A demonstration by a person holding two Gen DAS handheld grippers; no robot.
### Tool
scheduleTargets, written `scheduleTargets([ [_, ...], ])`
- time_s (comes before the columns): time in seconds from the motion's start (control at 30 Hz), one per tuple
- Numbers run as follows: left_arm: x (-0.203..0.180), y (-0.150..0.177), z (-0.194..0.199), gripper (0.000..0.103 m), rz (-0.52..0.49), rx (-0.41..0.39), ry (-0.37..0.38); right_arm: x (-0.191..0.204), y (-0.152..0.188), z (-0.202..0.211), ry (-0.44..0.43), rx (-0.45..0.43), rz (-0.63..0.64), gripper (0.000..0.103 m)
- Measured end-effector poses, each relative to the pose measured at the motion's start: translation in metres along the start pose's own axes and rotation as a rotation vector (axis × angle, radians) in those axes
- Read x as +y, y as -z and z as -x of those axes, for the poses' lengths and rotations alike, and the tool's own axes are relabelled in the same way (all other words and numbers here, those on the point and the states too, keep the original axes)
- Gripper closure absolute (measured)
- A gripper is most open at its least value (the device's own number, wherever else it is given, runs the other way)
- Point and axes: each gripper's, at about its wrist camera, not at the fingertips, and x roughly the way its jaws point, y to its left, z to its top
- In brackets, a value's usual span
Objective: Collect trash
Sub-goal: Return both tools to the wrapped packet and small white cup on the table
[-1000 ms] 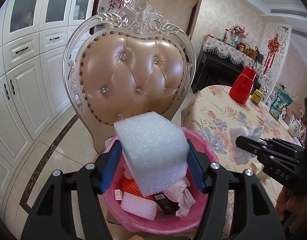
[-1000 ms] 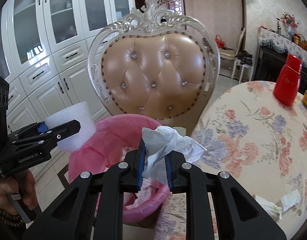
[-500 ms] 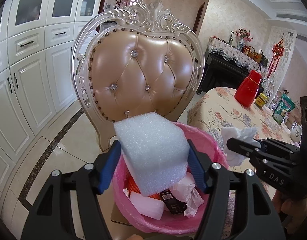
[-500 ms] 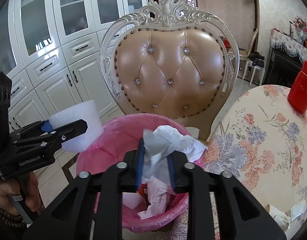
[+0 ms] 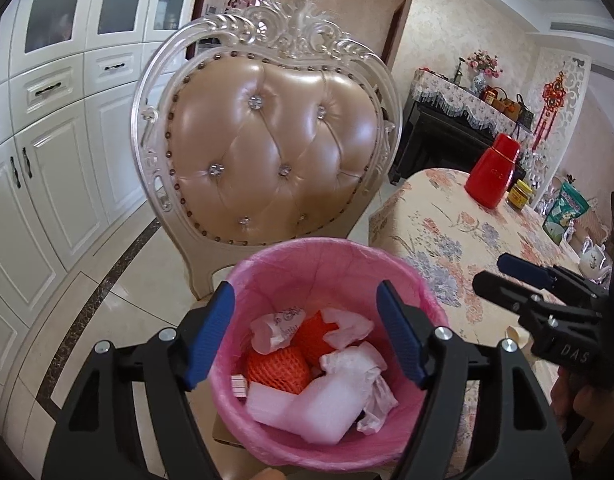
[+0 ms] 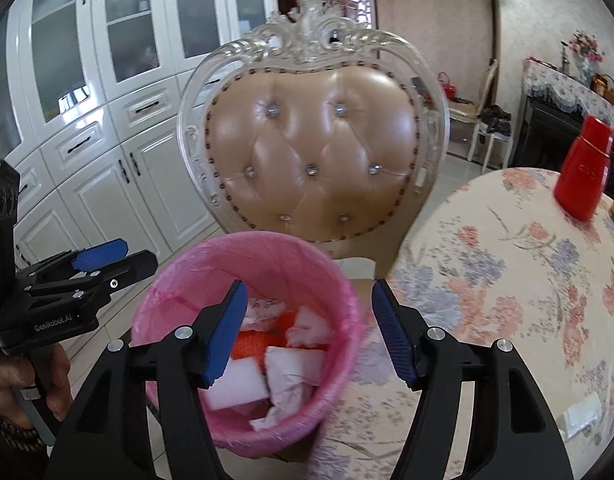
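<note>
A pink-lined trash bin [image 5: 331, 252] stands in front of a chair, right under both grippers. Inside it lie a white foam block [image 5: 319, 404], crumpled tissue [image 5: 359, 364] and orange net sleeves [image 5: 279, 368]. My left gripper [image 5: 303, 300] hangs over the bin with its jaws opening and nothing between them. The right gripper [image 6: 307, 292] is also above the bin [image 6: 179, 276], jaws opening and empty; the foam [image 6: 235, 388] and tissue [image 6: 291, 372] lie below it. Each gripper shows in the other's view: the right one [image 5: 493, 272], the left one [image 6: 137, 254].
An ornate chair [image 5: 275, 140] with a tufted beige back rises close behind the bin. To the right is a table with a floral cloth [image 5: 467, 232] bearing a red container [image 5: 493, 176] and a jar [image 5: 521, 194]. White cabinets [image 5: 47, 160] line the left wall.
The left jaws widened and the foam block fell from them into the bin. The right jaws parted and the tissue dropped into the bin as well.
</note>
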Motion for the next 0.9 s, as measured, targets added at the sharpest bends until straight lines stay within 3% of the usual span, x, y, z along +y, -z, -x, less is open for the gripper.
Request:
scheduleTargets([
  [0.9, -0.156, 0.026, -0.029, 0.024, -0.174, 0.061, 0.145, -0.144, 0.06, 0.082, 0.208, -0.042, -0.162, 0.026],
])
